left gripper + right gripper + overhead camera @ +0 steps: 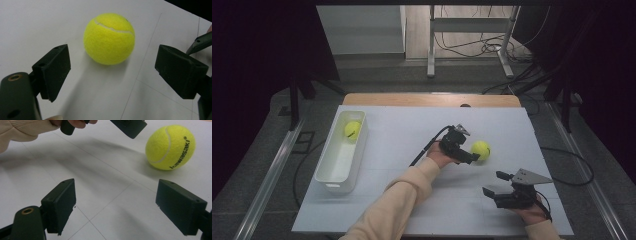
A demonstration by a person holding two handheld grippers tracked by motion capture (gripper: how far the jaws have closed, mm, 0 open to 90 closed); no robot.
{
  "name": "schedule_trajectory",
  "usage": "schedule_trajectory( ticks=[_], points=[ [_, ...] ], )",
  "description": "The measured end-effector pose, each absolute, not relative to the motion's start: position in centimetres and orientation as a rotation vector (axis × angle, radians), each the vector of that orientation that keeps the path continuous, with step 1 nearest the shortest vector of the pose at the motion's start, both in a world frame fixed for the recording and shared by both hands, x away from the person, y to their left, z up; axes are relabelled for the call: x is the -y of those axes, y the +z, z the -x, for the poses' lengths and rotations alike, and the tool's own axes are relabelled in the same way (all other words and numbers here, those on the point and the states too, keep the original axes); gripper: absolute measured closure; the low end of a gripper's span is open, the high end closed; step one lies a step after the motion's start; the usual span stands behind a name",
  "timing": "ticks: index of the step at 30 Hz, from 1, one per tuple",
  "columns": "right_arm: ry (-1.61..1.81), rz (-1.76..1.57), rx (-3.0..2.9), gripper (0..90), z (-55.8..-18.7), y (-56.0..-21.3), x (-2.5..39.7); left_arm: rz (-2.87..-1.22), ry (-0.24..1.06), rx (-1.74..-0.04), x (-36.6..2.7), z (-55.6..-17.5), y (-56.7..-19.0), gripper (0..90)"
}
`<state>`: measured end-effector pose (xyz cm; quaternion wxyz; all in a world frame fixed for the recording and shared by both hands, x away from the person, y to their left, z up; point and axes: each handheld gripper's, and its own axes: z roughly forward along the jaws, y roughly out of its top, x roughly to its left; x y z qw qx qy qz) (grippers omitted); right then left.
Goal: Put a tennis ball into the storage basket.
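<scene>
A yellow tennis ball lies on the white table mat, right of centre. My left gripper is held across the mat right beside it, open. In the left gripper view the ball sits just ahead of the wide-apart jaws, untouched. My right gripper is nearer the front edge, open and empty, pointing left. Its view shows the same ball at the upper right, beyond the open right gripper, and the left gripper at the top. A second tennis ball rests in the white bin.
The long white bin stands along the mat's left side. A black cable trails from the left gripper across the middle. A cream sleeve crosses the front of the mat. The wooden table edge runs along the back.
</scene>
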<state>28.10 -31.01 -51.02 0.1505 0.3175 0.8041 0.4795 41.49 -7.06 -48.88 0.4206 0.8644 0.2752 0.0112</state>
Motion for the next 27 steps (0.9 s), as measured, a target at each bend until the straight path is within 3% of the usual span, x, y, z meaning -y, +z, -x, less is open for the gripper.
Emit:
schedule_trajectory(
  ticks=[27],
  points=[
    [1.372, -0.914, -2.316, 16.8, -28.1, -51.1, 31.0, -2.203, 0.029, -0.703, 9.0, -42.8, -50.1, 10.4]
  ],
)
